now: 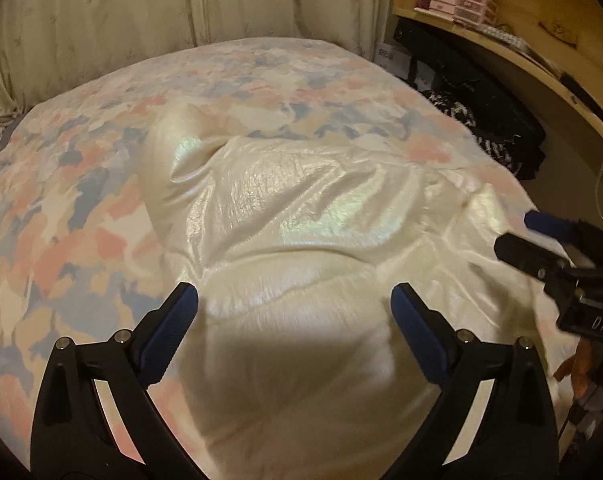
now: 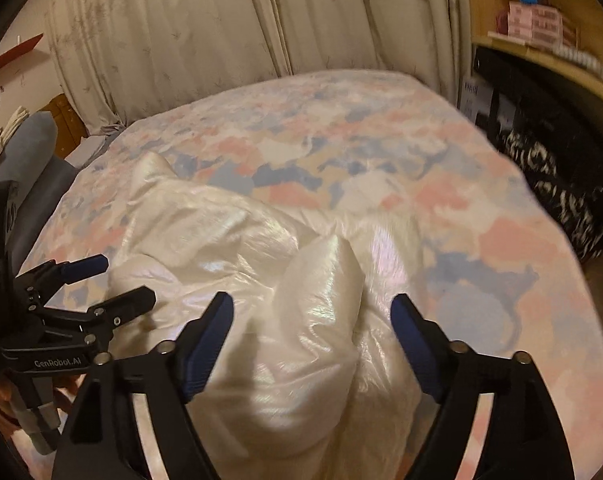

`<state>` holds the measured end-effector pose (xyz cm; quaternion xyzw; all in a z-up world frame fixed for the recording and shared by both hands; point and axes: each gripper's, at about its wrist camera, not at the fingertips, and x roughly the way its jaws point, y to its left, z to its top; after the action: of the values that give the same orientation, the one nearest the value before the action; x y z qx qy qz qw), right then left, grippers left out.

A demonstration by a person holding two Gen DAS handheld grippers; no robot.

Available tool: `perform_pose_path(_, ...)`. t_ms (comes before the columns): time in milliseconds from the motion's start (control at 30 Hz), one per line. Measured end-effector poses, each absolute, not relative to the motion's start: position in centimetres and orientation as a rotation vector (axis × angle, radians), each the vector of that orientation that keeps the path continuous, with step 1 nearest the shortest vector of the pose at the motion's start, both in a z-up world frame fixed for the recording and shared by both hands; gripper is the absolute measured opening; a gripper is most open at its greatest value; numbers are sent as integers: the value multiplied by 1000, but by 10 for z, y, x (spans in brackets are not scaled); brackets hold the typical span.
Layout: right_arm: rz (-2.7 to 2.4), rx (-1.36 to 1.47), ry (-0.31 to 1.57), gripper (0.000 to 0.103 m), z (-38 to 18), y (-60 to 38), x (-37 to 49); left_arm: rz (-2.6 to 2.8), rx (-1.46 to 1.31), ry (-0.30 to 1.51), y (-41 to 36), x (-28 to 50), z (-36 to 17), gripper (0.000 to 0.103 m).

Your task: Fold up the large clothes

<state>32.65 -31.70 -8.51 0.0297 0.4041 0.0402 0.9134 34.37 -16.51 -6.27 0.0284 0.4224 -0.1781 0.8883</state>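
The left gripper [image 1: 293, 304] and right gripper [image 2: 313, 316] both hover with jaws spread, grasping nothing, above the shiny cream puffy garment [image 1: 301, 208], which lies crumpled on the pink-and-blue patterned bedspread [image 1: 81, 168], near beige curtains [image 2: 205, 24].

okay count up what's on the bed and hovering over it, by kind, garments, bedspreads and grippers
Shiny cream garment: 1
Patterned bedspread: 1
Grippers: 2, the left gripper and the right gripper, both open
Total: 4
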Motion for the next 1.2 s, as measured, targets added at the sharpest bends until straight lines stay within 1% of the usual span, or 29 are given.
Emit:
perform_pose_path(267,84,-50,800,92,-36,-289,290,-435,86,819,-148,299,-30,96)
perform_pose_path(633,111,-95,790,97,-13,-263,251,-480,77,803,-137,267,-15,96)
perform_pose_path(767,168,-63,802,98,-14,-265,245,-470,47,818,-129,264,-19,96)
perform_pose_path(967,178,-57,795,101,-27,-277,252,-442,8,906,-113,274,-40,96)
perform_pose_path(1200,180,-49,909,101,-57,-288,275,-398,-61,969,-96,294,-68,96)
